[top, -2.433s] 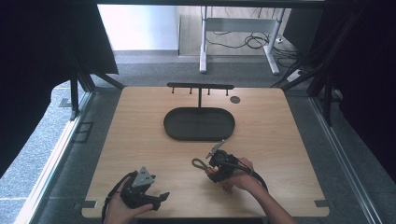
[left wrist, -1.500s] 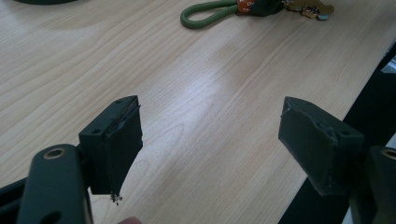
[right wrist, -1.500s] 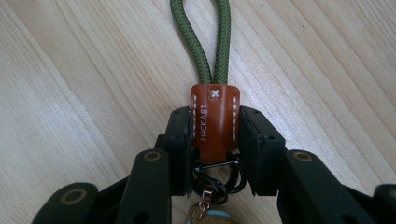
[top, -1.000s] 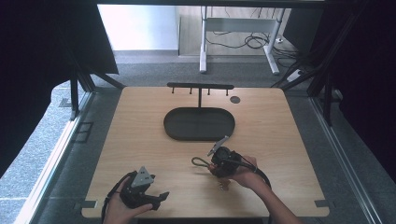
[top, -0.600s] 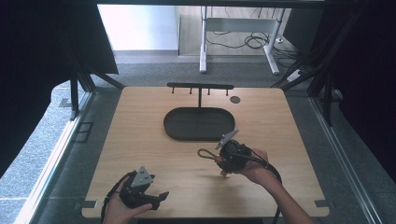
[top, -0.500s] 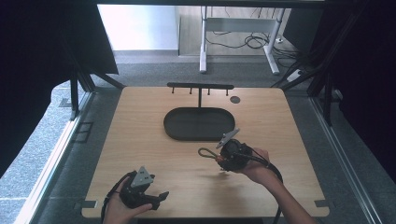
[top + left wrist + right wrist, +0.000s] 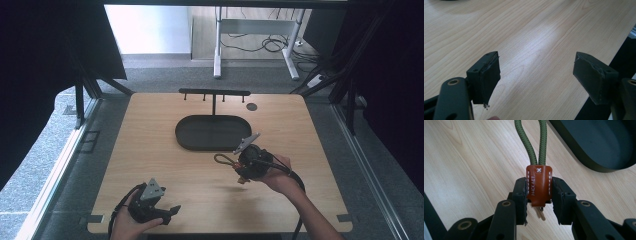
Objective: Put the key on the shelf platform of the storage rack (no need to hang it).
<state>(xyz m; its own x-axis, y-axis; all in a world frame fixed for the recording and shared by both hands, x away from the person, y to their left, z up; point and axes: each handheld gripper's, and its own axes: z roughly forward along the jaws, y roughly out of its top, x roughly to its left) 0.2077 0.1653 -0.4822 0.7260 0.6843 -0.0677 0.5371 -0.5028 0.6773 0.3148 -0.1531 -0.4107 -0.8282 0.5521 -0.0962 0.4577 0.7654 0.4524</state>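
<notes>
My right gripper (image 7: 539, 195) is shut on the brown leather tab (image 7: 538, 183) of a key strap, and the strap's olive-green cord loop (image 7: 531, 142) runs out past the jaws. From above, the right gripper (image 7: 239, 162) is held over the table right of centre, with the cord loop (image 7: 223, 160) sticking out to its left, just in front of the black oval tray (image 7: 212, 131). Near the front left edge my left gripper (image 7: 170, 212) rests open; its two pads (image 7: 486, 75) stand wide apart over bare wood.
A black rack with several small hooks (image 7: 214, 93) stands behind the tray. A round dark disc (image 7: 251, 106) is set in the table at the back right. The table's edge (image 7: 614, 62) drops off close beside the left gripper.
The right gripper has lifted off the table with the key strap and shifted right and toward the tray. The left gripper has stayed in place.
</notes>
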